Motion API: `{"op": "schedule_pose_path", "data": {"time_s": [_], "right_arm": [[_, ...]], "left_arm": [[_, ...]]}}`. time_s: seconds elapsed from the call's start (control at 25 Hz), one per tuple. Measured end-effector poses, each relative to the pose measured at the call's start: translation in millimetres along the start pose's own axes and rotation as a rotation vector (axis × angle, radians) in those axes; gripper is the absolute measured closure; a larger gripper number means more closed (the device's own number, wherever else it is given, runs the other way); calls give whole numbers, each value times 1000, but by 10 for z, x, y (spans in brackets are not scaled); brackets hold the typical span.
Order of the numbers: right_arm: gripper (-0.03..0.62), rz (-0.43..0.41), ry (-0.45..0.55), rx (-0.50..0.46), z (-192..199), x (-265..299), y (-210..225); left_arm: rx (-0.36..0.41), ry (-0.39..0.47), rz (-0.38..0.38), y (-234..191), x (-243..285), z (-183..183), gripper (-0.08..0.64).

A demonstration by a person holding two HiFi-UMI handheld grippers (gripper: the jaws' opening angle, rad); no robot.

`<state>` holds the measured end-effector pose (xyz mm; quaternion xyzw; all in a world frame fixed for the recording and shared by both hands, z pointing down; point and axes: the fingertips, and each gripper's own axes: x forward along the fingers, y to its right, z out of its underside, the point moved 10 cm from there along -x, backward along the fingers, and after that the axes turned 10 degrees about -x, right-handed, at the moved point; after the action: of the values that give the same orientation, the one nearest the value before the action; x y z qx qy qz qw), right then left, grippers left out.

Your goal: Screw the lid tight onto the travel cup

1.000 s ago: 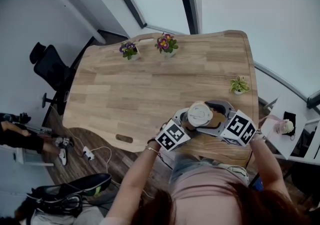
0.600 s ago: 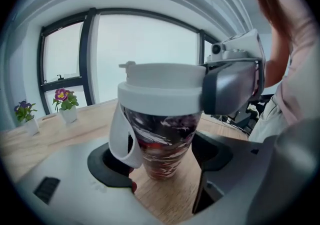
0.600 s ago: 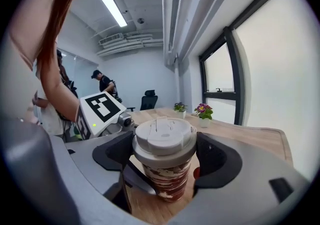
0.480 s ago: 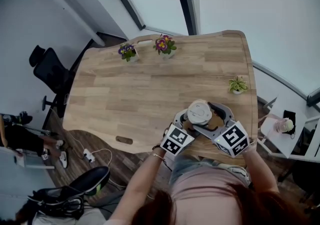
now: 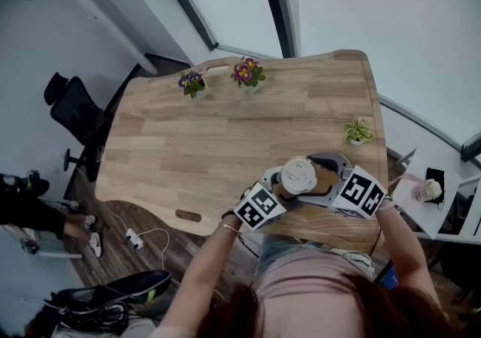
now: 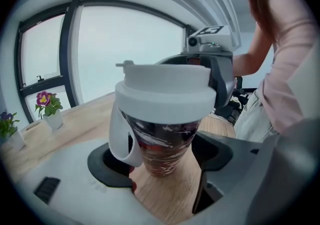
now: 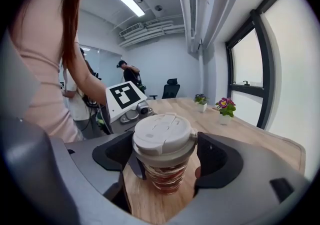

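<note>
Together, left gripper (image 6: pixel 161 163) clasping travel cup (image 6: pixel 164 139), right gripper (image 7: pixel 167 155) angled inward, clasping lid (image 7: pixel 162 133)

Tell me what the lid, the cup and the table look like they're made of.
Lid: probably matte off-white plastic, going by its moulded flap and seams.
Cup: glossy wall with a dark red and white pattern; plastic or glazed ceramic, unclear which.
Table: pale wood with visible grain and plank joints, low sheen.
</note>
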<state>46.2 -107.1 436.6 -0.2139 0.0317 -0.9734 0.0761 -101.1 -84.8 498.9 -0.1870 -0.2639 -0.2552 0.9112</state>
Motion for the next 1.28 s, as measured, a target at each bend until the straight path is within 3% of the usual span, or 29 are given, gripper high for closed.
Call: {"op": "schedule_pose_path", "data": {"time_s": [0.44, 0.6, 0.92, 1.04, 1.28], "right_arm": [[212, 319, 64, 111, 62, -4, -182], [212, 244, 71, 109, 62, -51, -137], [212, 6, 12, -26, -62, -68, 16], [212, 19, 27, -37, -71, -63, 7], [255, 194, 42, 22, -32, -109, -132]], "left_arm": [[-118, 62, -166, 69, 74, -30, 204], [-82, 66, -103, 35, 46, 6, 204], [-6, -6, 34, -57, 18, -15, 204], [-17, 0, 24, -52, 16, -13, 204], [-113, 68, -101, -18, 24, 23, 204]]}}
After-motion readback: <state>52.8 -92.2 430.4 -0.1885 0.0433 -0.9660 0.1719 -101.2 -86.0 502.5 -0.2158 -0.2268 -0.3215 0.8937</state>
